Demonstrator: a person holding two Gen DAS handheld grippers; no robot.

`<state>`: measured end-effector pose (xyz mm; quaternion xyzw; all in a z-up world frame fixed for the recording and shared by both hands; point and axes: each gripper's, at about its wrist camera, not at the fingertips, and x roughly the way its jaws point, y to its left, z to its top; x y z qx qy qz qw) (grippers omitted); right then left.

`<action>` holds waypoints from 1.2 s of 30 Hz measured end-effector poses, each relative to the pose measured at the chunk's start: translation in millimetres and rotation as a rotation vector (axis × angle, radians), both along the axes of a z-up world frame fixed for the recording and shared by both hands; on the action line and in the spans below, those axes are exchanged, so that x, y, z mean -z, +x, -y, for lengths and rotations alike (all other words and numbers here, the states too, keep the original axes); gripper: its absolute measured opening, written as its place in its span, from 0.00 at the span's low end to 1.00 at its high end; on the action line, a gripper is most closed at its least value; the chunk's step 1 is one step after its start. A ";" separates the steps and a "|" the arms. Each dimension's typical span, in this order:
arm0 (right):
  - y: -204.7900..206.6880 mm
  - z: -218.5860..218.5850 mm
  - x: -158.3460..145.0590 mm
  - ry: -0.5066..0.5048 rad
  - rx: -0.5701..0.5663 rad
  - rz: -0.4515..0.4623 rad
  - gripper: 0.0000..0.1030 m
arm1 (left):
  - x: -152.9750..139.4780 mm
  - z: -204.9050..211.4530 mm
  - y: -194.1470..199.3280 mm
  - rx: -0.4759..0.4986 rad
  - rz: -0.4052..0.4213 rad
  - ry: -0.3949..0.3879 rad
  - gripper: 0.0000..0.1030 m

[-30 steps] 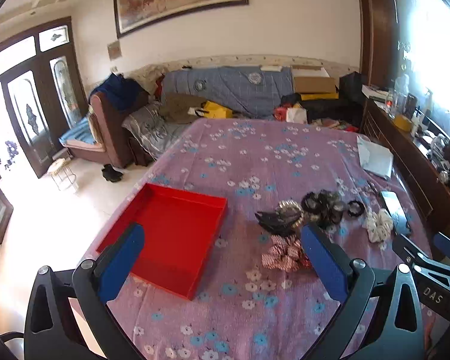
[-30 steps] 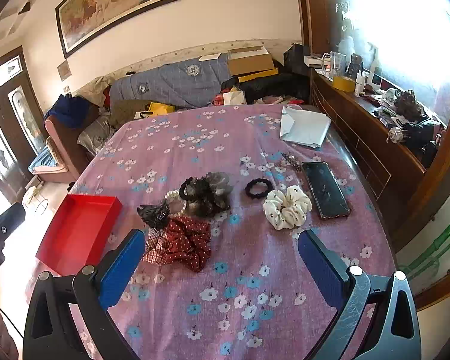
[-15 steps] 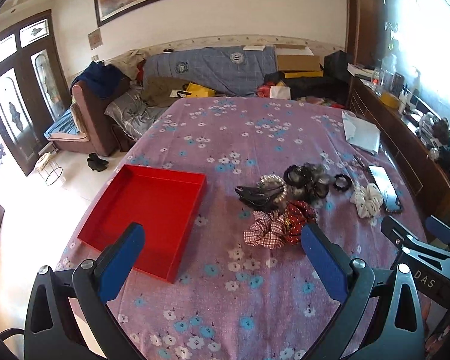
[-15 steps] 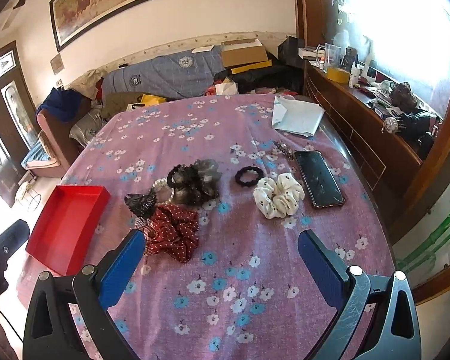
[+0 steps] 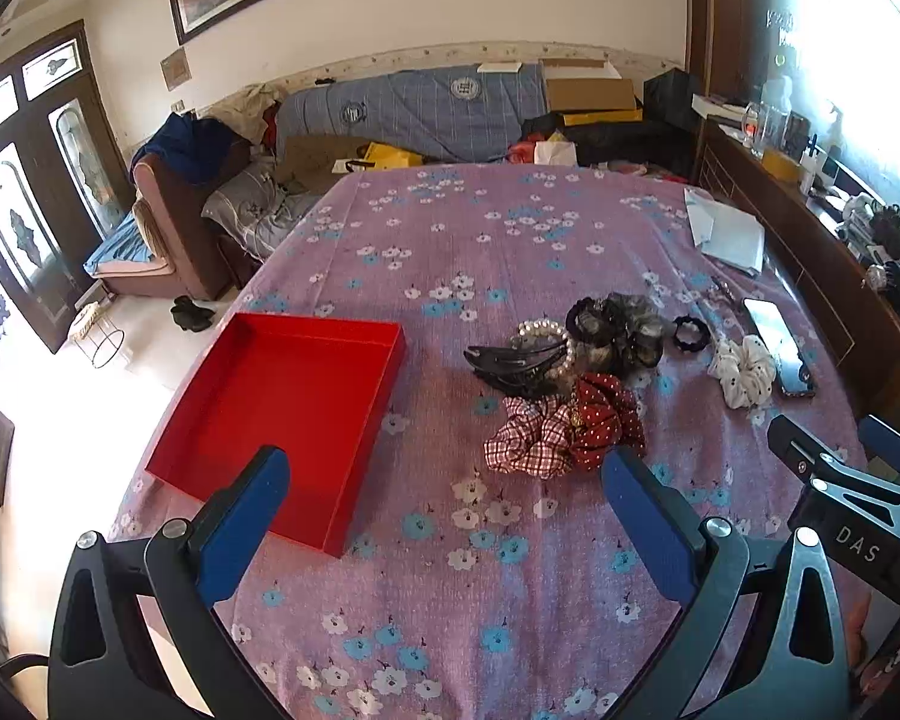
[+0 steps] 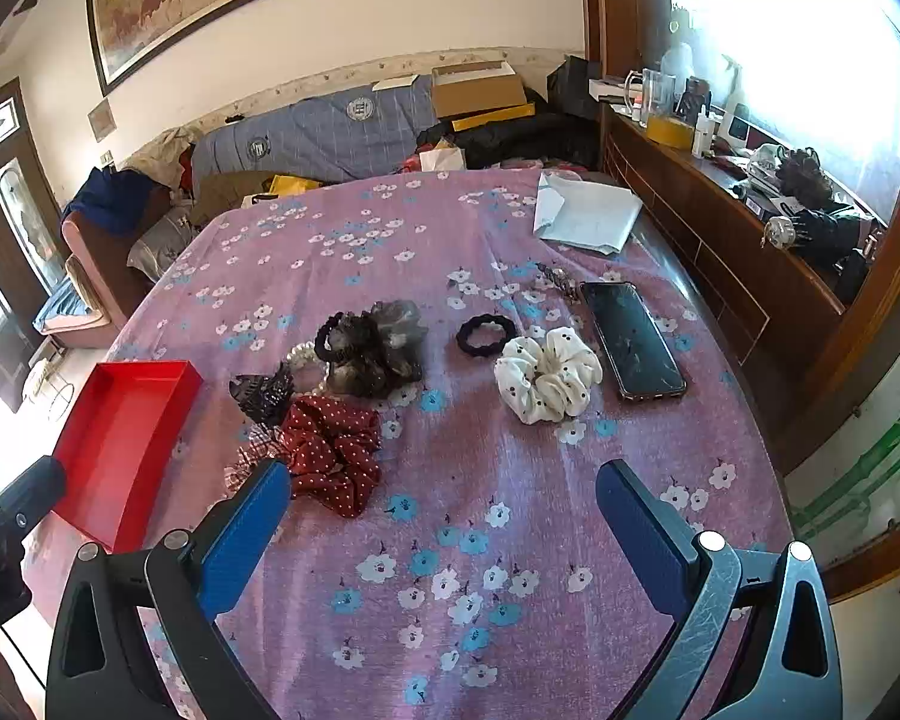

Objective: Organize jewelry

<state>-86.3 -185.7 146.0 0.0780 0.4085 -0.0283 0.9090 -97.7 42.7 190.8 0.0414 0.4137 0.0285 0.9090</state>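
An empty red tray [image 5: 282, 408] lies on the purple flowered tablecloth at the left; it also shows in the right wrist view [image 6: 120, 432]. Right of it lies a heap: a black claw clip [image 5: 513, 363], a pearl bracelet [image 5: 543, 330], dark scrunchies [image 6: 369, 342], a plaid scrunchie [image 5: 525, 438] and a red dotted scrunchie [image 6: 333, 450]. A black hair tie [image 6: 486, 334] and a white dotted scrunchie [image 6: 549, 375] lie further right. My left gripper [image 5: 444, 516] is open above the near table edge, between tray and heap. My right gripper [image 6: 444, 531] is open, nearer than the scrunchies.
A phone [image 6: 633, 339] lies at the table's right side, next to a small metal hair clip [image 6: 555, 279] and white paper [image 6: 588, 213]. A wooden sideboard [image 6: 720, 240] with clutter runs along the right. A cluttered sofa [image 5: 402, 114] stands behind the table.
Both grippers have pulled back and risen a little, so the tray and heap sit further off in view. Both stay open. Nothing on the table has moved.
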 end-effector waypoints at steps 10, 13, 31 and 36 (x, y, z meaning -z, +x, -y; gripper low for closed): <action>6.5 8.9 14.9 0.004 0.021 -0.044 1.00 | 22.4 2.2 13.0 0.010 -0.073 -0.007 1.00; 7.8 11.7 19.3 0.007 0.027 -0.057 1.00 | 26.9 5.0 14.9 0.016 -0.086 -0.006 1.00; 18.2 34.8 46.2 0.013 0.065 -0.124 1.00 | 61.9 10.1 34.5 0.007 -0.185 -0.023 1.00; 22.2 38.3 52.3 0.018 0.061 -0.138 1.00 | 66.5 12.8 37.9 0.006 -0.196 -0.021 1.00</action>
